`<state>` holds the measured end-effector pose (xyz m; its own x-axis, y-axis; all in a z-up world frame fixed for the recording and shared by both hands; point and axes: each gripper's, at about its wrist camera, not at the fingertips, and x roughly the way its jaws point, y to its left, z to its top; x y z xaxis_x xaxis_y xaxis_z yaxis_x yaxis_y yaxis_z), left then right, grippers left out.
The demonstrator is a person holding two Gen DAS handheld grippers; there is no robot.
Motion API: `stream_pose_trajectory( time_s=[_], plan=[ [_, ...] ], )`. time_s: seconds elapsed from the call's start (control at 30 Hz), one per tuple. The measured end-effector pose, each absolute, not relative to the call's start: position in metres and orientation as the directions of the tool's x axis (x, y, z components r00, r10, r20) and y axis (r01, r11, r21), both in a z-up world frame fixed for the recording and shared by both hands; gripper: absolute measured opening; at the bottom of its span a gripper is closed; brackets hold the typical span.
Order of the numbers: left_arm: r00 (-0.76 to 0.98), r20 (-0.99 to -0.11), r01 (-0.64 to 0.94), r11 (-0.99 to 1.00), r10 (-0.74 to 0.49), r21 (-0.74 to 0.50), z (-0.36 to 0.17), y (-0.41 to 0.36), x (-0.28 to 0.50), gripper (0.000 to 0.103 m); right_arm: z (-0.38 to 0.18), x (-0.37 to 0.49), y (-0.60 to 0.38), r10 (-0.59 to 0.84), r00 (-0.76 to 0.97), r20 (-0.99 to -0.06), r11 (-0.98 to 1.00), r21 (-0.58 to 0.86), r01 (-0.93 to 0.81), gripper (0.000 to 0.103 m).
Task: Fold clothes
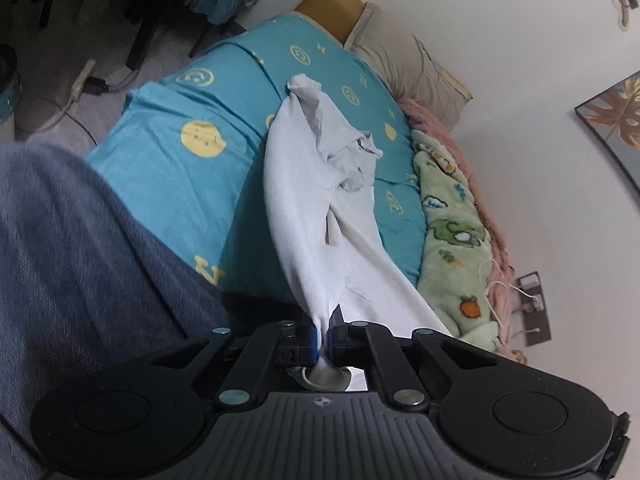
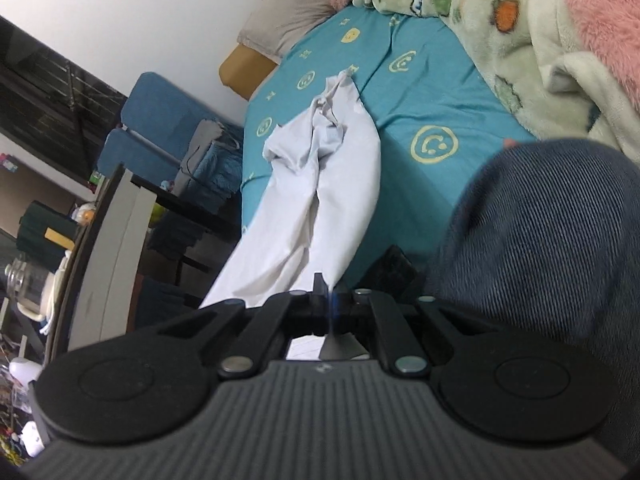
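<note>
Left wrist view first: my left gripper [image 1: 325, 334] is pinched almost fully closed on a bunched edge of a white garment [image 1: 320, 184], with a tuft of the cloth poking back behind the blue pads. From my fingers the garment stretches away in a long twisted band, lifted at my end, its far tip resting on the teal bedsheet [image 1: 180, 184] printed with yellow smiley faces. A blue-grey sleeve [image 1: 80, 240] fills the lower left. Beyond the sheet, on its right side, lie a green cartoon-print blanket [image 1: 448, 216], a pink fluffy blanket [image 1: 424, 112] and a beige pillow [image 1: 404, 60]. Only this view shows a framed leaf picture [image 1: 612, 120] on the wall, a wall socket with white cables plugged in, and a power strip [image 1: 82, 80] on the floor.

Right wrist view: my right gripper [image 2: 330, 294] is closed tight, and white cloth shows both in front of and behind its pads, so it grips another edge of the same garment [image 2: 320, 184]. A dark denim-like sleeve [image 2: 540, 240] blocks the lower right. Only this view shows a blue chair [image 2: 156, 120], a dark table and cluttered shelves on the left.
</note>
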<state>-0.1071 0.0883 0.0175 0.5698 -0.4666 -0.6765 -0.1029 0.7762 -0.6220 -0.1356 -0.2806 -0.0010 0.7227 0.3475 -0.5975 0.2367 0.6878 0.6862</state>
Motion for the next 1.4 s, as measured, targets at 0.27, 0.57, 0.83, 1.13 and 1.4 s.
stream_pose_trajectory(
  time_s=[0.27,0.57,0.83,1.13,1.4],
  plan=[
    [0.568,-0.738,-0.104,0.858,-0.364,-0.504,0.021,0.061,-0.004,0.006,-0.005,-0.048,-0.288,0.324,0.720,-0.614,0.692,0.672,0.262,0.005],
    [0.605,-0.738,-0.120,0.882,-0.299,-0.456,-0.024,0.039,0.140,0.006,-0.051,0.096,-0.303,0.321,0.716,-0.620,0.709,0.658,0.252,0.005],
    [0.662,-0.711,-0.105,0.910,-0.236,-0.400,-0.072,0.025,0.228,0.006,-0.096,0.183,-0.295,0.280,0.754,-0.594,0.803,0.575,0.155,0.006],
    [0.648,-0.743,-0.044,0.966,-0.167,-0.256,-0.124,0.012,0.258,0.014,-0.134,0.216,-0.273,0.222,0.747,-0.627,0.908,0.411,0.075,0.008],
    [0.736,-0.670,0.048,0.995,-0.094,-0.087,-0.087,-0.003,0.211,0.083,-0.100,0.187,-0.262,0.181,0.770,-0.612,0.940,0.339,0.048,0.066]
  ],
)
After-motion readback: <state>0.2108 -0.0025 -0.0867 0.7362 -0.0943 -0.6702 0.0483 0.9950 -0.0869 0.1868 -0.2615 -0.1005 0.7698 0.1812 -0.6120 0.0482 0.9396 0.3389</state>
